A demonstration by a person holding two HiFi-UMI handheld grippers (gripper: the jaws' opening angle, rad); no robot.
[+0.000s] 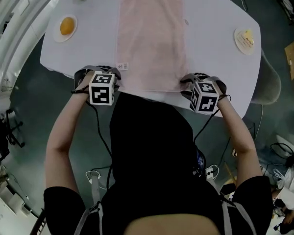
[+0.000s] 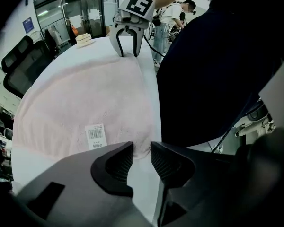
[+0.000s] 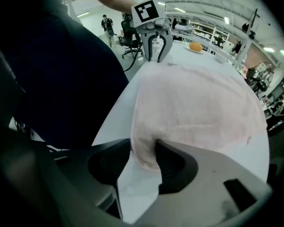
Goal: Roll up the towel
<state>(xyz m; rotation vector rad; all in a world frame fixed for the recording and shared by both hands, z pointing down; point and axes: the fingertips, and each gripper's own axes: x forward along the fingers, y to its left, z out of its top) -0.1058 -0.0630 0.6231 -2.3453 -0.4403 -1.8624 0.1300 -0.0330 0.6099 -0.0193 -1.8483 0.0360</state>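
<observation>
Head view: left tongs (image 2: 141, 156) and right tongs (image 3: 143, 155) each clamp a near corner of the towel (image 1: 152, 38).

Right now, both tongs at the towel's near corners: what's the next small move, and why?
Probably lift both corners slightly and curl the near edge forward. Left tongs and right tongs each appear to pinch a corner of the towel, which lies flat and unrolled.
</observation>
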